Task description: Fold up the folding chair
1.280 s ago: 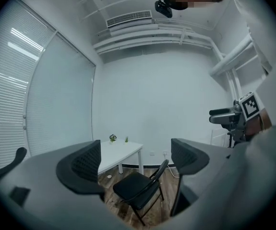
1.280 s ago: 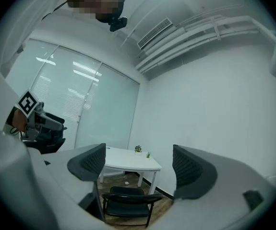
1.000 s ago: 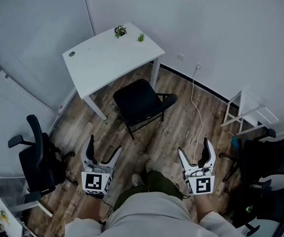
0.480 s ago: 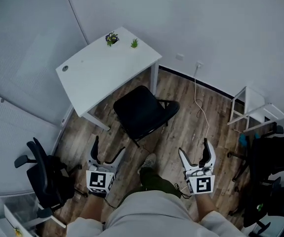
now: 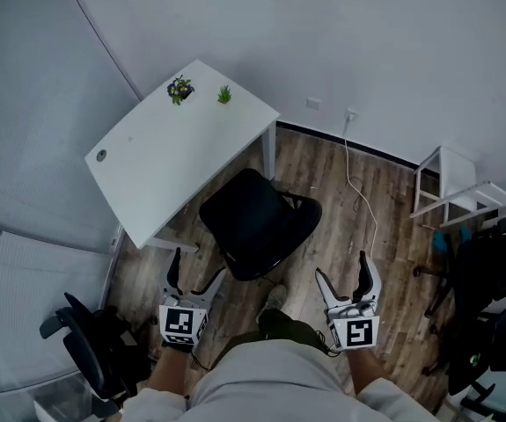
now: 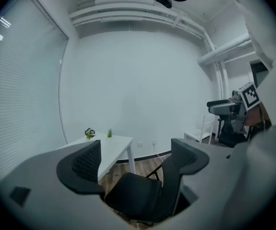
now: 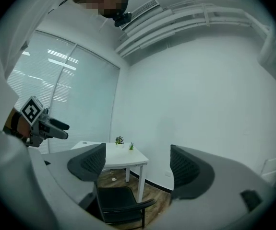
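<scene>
Currently the folding chair [image 5: 257, 222] is standing unfolded on the wood floor [image 5: 341, 192], seat down, just beside the white worktop [image 5: 169, 161] and straight ahead of the person. In the head view its seat is lying between the two tools and a little beyond them, so the reach is going forward and down.

The left tool [image 5: 195, 272] is hovering just beside the near left edge of the seat. The right tool [image 5: 343, 271] is hanging a little further off, at the near right. Judging by this, the left side is sitting nearer. The left gripper view agrees, with the chair [image 6: 135, 198] filling the gap between its jaws low in the frame. In the right gripper view the chair [image 7: 116, 202] is showing smaller, low and left of the gap.

Both tools are standing wide apart and gripping nothing. Neither is touching the chair, only framing it from a distance.

From above I am not managing to tell which edge carries the backrest, so the fold axis is remaining a guess. It is probably running across the seat, left to right.

Judgement: folding is not yet beginning, and the approach is the step in hand.
</scene>
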`<action>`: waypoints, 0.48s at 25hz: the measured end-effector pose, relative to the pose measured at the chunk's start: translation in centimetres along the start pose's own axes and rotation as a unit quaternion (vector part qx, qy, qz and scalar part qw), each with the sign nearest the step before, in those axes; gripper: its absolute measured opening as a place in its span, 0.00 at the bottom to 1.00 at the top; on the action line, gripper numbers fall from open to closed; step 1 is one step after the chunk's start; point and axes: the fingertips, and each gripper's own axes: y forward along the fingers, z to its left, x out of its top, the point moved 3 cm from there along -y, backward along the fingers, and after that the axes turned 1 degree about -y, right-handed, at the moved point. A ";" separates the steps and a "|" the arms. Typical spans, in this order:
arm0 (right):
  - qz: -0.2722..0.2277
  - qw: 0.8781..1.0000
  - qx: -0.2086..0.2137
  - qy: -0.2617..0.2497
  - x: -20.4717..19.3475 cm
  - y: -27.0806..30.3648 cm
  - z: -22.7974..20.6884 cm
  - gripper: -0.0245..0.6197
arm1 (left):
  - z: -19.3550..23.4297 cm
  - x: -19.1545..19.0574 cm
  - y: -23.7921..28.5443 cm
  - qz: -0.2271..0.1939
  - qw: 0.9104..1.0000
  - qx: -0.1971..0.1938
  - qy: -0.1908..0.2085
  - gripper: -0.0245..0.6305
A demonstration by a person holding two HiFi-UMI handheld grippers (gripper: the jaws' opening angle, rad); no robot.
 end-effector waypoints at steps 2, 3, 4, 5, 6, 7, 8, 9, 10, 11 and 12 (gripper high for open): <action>0.004 1.000 -0.001 0.001 -0.3 1.0 -0.1 0.69 | 0.4 -0.5 2.2 0.010 1.000 -0.016 0.005 0.74; 0.007 1.000 0.000 0.002 -0.5 1.5 0.0 0.69 | 0.6 -0.8 3.3 0.015 1.000 -0.024 0.006 0.73; 0.010 1.000 0.000 0.002 -0.7 2.0 0.0 0.69 | 0.7 -1.3 4.5 0.022 0.999 -0.033 0.008 0.74; 0.014 1.000 -0.001 0.003 -1.0 2.4 0.0 0.69 | 0.9 -1.9 5.6 0.029 0.999 -0.042 0.009 0.74; 0.018 1.000 -0.002 0.004 -1.3 2.8 0.1 0.69 | 1.0 -2.5 6.8 0.037 0.998 -0.051 0.010 0.74; 0.023 1.000 -0.003 0.005 -1.6 3.2 0.2 0.69 | 1.1 -3.2 7.9 0.045 0.997 -0.059 0.011 0.73; 0.029 1.000 -0.004 0.005 -1.9 3.6 0.4 0.69 | 1.3 -4.1 9.0 0.054 0.996 -0.069 0.013 0.73; 0.036 0.999 -0.004 0.006 -2.2 4.0 0.7 0.69 | 1.6 -5.1 10.0 0.064 0.995 -0.079 0.015 0.73; 0.045 0.999 -0.005 0.006 -2.7 4.3 1.1 0.69 | 1.8 -6.0 10.9 0.074 0.993 -0.090 0.018 0.73; 0.058 0.998 -0.006 0.006 -3.3 4.6 1.5 0.69 | 2.1 -6.8 11.8 0.081 0.991 -0.099 0.022 0.74; 0.077 0.997 -0.008 0.004 -4.0 4.9 1.8 0.69 | 2.4 -7.4 12.8 0.086 0.990 -0.108 0.027 0.73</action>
